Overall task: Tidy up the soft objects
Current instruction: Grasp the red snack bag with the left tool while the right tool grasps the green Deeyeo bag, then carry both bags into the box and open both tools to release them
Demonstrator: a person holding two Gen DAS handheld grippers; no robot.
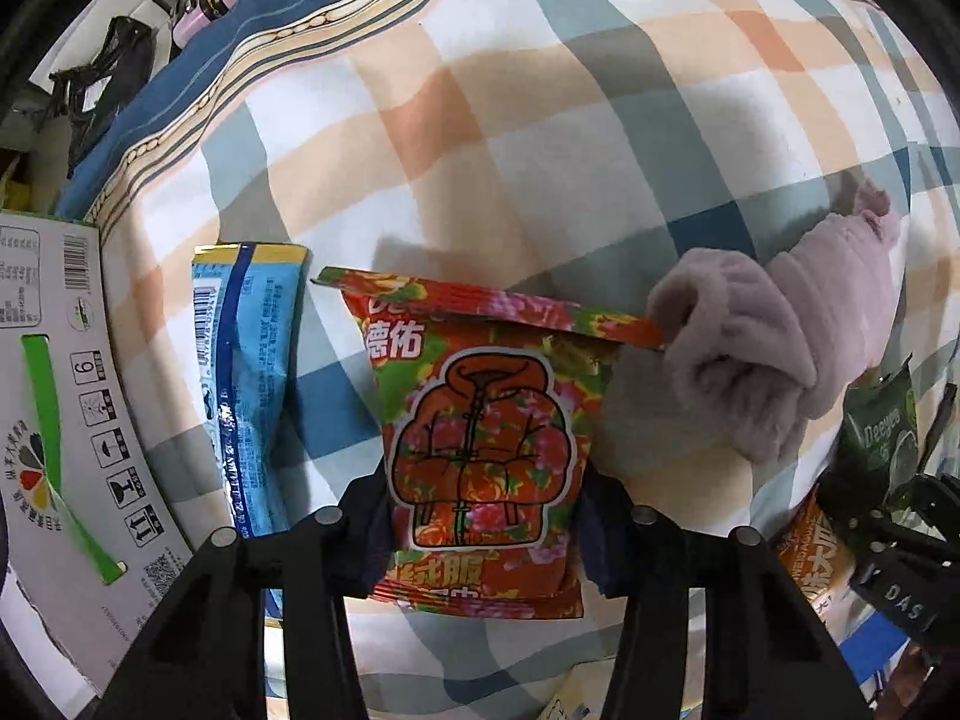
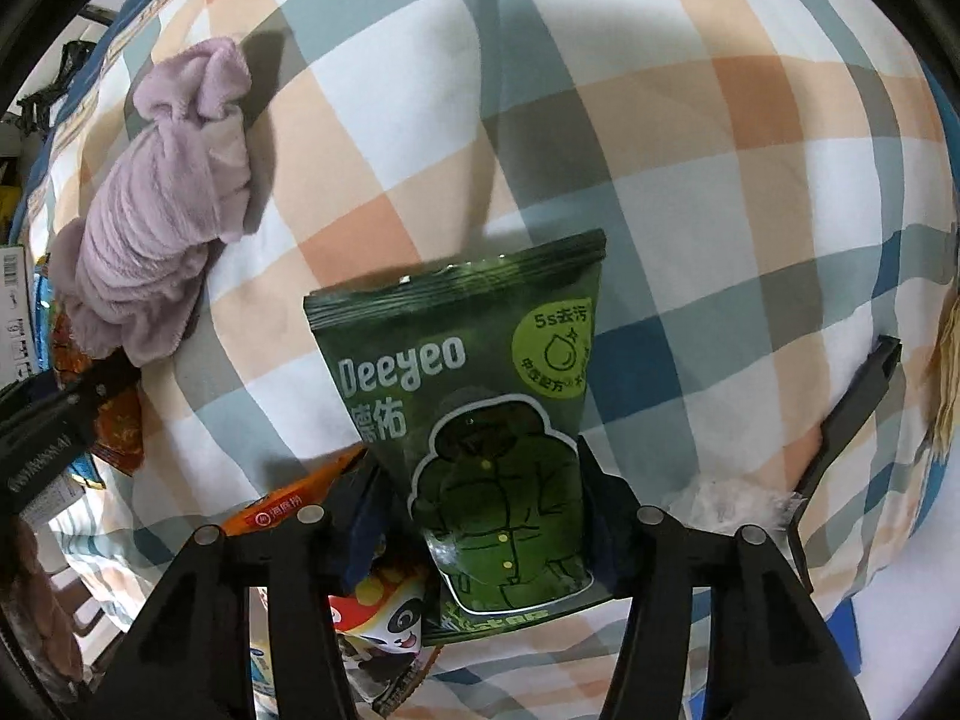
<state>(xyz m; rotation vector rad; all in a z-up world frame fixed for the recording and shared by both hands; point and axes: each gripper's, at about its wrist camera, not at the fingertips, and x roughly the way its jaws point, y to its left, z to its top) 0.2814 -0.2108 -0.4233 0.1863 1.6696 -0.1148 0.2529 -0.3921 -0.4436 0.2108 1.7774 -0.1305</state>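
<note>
My left gripper (image 1: 483, 531) is shut on a red floral wipes pack (image 1: 486, 420) with a jacket drawing, held above the checked bedsheet (image 1: 540, 120). My right gripper (image 2: 498, 516) is shut on a dark green Deeyeo wipes pack (image 2: 474, 396); this pack also shows at the right edge of the left wrist view (image 1: 882, 444). A rolled lilac fleece cloth (image 1: 774, 336) lies on the sheet just right of the red pack, and at upper left in the right wrist view (image 2: 162, 228). A blue pack (image 1: 252, 384) lies left of the red pack.
A white cardboard box (image 1: 66, 420) stands at the left. An orange pack (image 1: 810, 552) and a panda-printed pack (image 2: 384, 618) lie low near the grippers. A black tool (image 2: 852, 420) lies on the sheet at right. A blue striped bed edge (image 1: 198, 78) runs at upper left.
</note>
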